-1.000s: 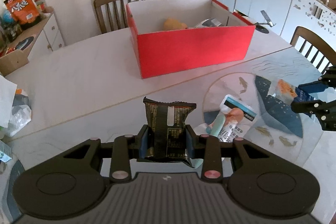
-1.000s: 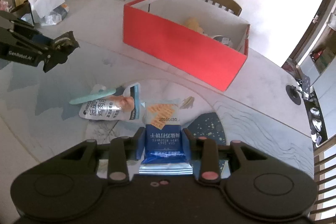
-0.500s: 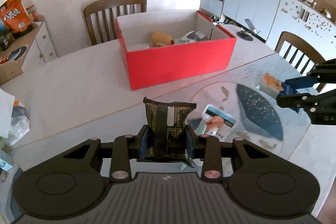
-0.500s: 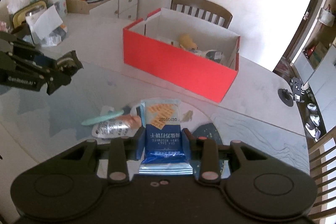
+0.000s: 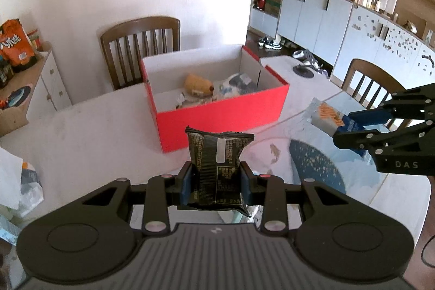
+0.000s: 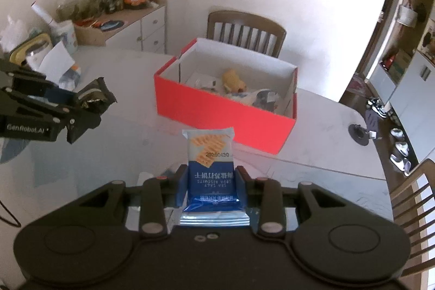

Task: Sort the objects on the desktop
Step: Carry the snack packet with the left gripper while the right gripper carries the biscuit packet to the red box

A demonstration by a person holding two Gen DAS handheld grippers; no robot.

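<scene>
Black and creased, a snack packet (image 5: pixel 217 165) is pinched upright between the pads of the left gripper (image 5: pixel 216 185); a blue-and-white soda biscuit packet (image 6: pixel 210 167) is clamped the same way in the right gripper (image 6: pixel 211 188), its printing seen upside down. Both packets are held above the table (image 5: pixel 89 132), on the near side of a red cardboard box (image 5: pixel 217 110); the box stands open near the table's far edge before a wooden chair (image 5: pixel 140 45), and a yellow soft toy (image 5: pixel 197 83) and other small items are seen lying inside it.
</scene>
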